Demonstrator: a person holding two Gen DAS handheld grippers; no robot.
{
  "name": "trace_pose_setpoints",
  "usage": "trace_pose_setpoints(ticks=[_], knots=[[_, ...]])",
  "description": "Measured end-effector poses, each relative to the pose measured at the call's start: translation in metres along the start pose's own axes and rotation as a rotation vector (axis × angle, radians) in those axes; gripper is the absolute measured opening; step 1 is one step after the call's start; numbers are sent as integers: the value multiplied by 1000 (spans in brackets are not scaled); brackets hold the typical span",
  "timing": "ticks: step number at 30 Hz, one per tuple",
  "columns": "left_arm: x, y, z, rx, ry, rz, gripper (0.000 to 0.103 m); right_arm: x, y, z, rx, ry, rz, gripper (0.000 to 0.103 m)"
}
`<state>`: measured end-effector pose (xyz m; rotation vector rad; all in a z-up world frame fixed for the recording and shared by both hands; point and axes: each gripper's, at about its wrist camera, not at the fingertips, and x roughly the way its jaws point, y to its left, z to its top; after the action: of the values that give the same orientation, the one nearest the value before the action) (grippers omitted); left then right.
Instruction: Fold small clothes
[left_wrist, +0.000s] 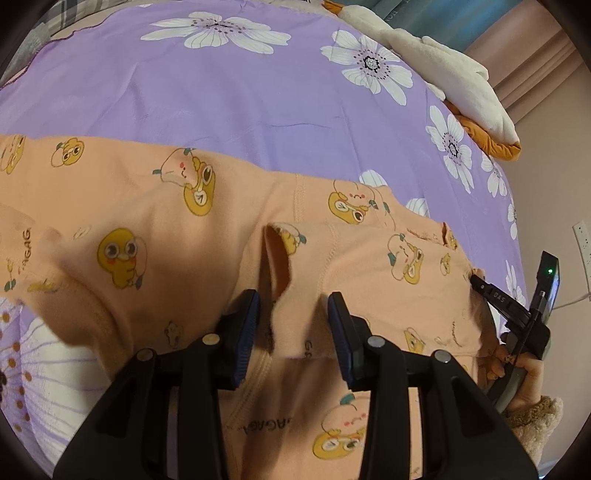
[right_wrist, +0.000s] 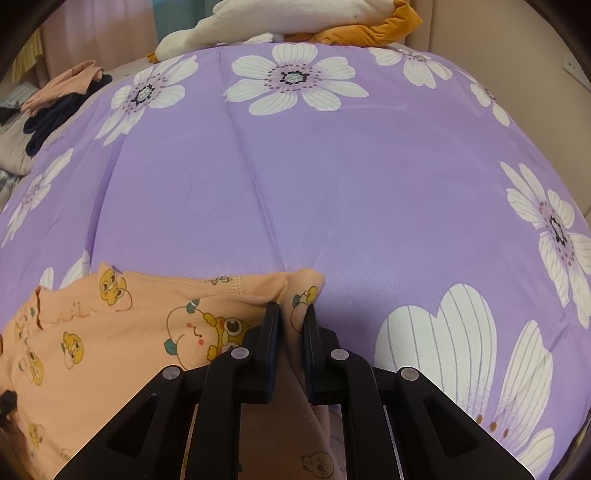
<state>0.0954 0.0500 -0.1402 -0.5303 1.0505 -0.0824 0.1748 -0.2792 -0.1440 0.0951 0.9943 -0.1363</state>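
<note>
A small peach garment (left_wrist: 155, 229) printed with yellow cartoon ducks lies on a purple flowered bedspread (left_wrist: 229, 103). My left gripper (left_wrist: 293, 314) stands with its jaws apart over a folded flap of the garment, and cloth lies between the fingers. My right gripper (right_wrist: 291, 314) is shut on a corner of the same garment (right_wrist: 110, 332), with the cloth pinched between its narrow jaws. The right gripper also shows in the left wrist view (left_wrist: 476, 280) at the garment's right edge, held by a hand.
A white and orange plush toy (right_wrist: 295, 18) lies at the far edge of the bed. A heap of dark and peach clothes (right_wrist: 55, 99) sits at the far left. A wall with a socket (left_wrist: 583, 240) is on the right.
</note>
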Motion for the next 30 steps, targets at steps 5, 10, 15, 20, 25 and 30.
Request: trace_pose_setpoints(ticks=[5, 10, 15, 20, 25, 30], knots=[[-20, -4, -5, 27, -26, 59, 53, -6, -6, 0, 18, 12, 34, 18], [-47, -1, -7, 29, -81, 95, 66, -37, -16, -2, 70, -16, 74, 56], [-79, -4, -8, 27, -155, 89, 84, -81, -19, -2, 81, -83, 154, 70], [-93, 0, -7, 4, -197, 138, 88, -123, -6, -5, 28, -196, 147, 74], [-100, 14, -8, -45, -202, 154, 89, -147, 7, -12, -21, -236, 190, 75], [-109, 32, -7, -101, -219, 172, 89, -151, 15, -25, -43, -217, 229, 75]])
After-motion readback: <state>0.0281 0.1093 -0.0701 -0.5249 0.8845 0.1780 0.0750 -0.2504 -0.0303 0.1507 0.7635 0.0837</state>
